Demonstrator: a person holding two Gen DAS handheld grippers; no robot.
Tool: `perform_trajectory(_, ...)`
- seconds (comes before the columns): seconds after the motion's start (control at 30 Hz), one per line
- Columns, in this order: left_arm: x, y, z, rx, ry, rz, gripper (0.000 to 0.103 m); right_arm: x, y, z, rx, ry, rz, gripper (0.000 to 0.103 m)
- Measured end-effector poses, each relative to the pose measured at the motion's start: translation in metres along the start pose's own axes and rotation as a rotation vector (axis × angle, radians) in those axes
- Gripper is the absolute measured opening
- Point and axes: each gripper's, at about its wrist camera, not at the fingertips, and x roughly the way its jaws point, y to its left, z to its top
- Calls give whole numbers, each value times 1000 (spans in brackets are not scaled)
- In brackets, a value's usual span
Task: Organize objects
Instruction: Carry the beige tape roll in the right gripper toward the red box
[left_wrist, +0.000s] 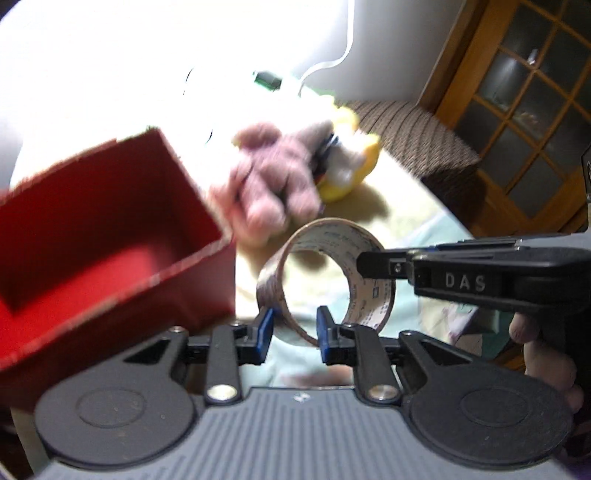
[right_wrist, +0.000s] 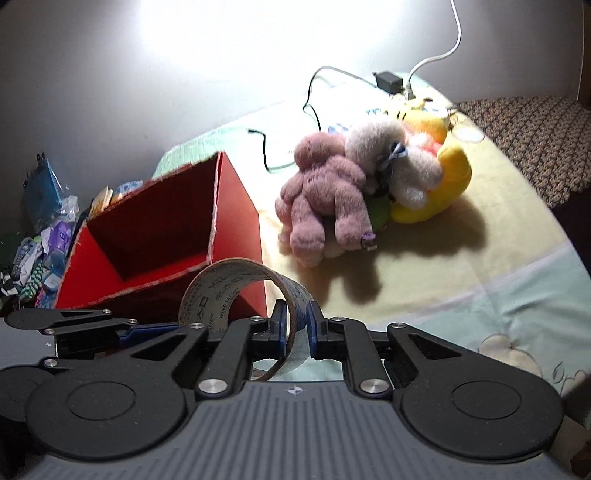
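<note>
A nearly spent roll of brown tape (left_wrist: 325, 280) (right_wrist: 236, 284) hangs in the air just right of an open red box (left_wrist: 207, 288) (right_wrist: 240, 221), which looks empty. My right gripper (right_wrist: 297, 325) is shut on the roll's thin wall, one pad inside and one outside; its fingers (left_wrist: 376, 264) reach in from the right in the left wrist view. My left gripper (left_wrist: 294, 332) has its blue pads against both sides of the roll's lower rim. Its fingers (right_wrist: 92, 328) come in from the left in the right wrist view.
A pile of plush toys (left_wrist: 266, 184) (right_wrist: 325, 192), pink, white and yellow (right_wrist: 454, 173), lies on the bedsheet (right_wrist: 461, 266) beyond the box. A charger (right_wrist: 388, 79) and cables sit near the wall. Small clutter (right_wrist: 44, 229) lies left of the box. A hand (left_wrist: 543, 354) holds the right gripper.
</note>
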Motion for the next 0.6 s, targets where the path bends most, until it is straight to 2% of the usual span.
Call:
perform_trajectory(0.1, -16, 5, 18, -1, -61, -21, 18, -18, 8, 21, -15, -92, 26, 15)
perform_trajectory(0.27, -53, 32, 46, -40, -177, 14, 18, -18, 35, 52, -83, -199, 82, 14)
perform_trajectory(0.43, -59, 74, 56, -110, -223, 103, 18, 19, 64, 77, -127, -169, 150, 15)
perform_trajectory(0.6, -25, 128, 55, -215, -165, 182, 18, 74, 99, 82, -208, -68, 171, 15)
